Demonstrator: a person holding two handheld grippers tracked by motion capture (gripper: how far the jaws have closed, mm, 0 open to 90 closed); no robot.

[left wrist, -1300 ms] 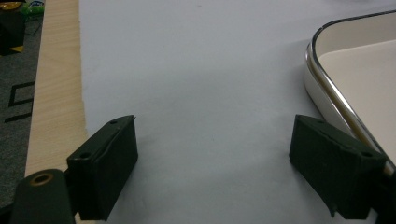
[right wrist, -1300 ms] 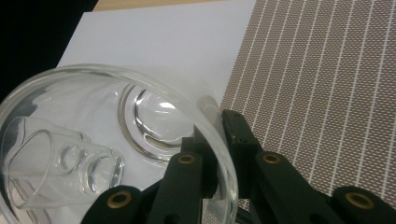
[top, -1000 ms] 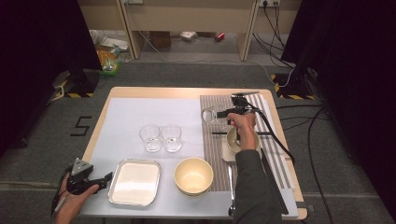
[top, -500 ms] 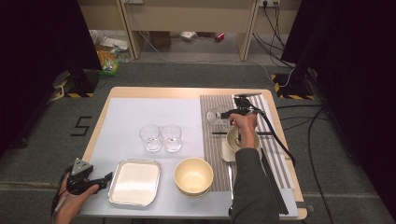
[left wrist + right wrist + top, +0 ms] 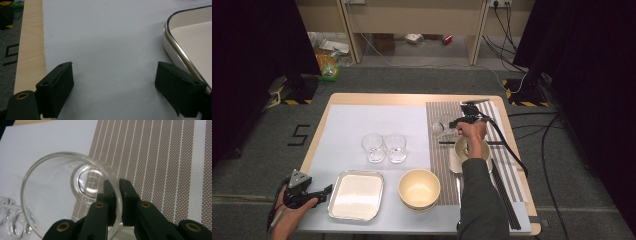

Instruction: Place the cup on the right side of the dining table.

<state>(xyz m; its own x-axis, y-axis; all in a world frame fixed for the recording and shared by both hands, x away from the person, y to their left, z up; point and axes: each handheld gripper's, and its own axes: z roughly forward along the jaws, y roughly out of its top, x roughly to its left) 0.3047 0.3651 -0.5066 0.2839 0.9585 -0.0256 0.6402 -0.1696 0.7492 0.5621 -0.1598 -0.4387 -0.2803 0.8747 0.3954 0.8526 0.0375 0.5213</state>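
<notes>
Here, the right tongs (image 5: 115, 195) pinch the rim wall of a clear glass (image 5: 70, 195), one jaw inside and one outside, held over the striped placemat (image 5: 160, 157). The left tongs (image 5: 115, 87) rest wide open on the counter (image 5: 30, 50), just beside the metal tray (image 5: 180, 57).

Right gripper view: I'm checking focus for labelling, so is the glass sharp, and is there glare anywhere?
Right gripper view: glass rim sharp, nearest jaws soft. Left gripper view: bright glare strip along the tray rim, jaws blurred. High view: evenly lit table, dark surroundings.
</notes>
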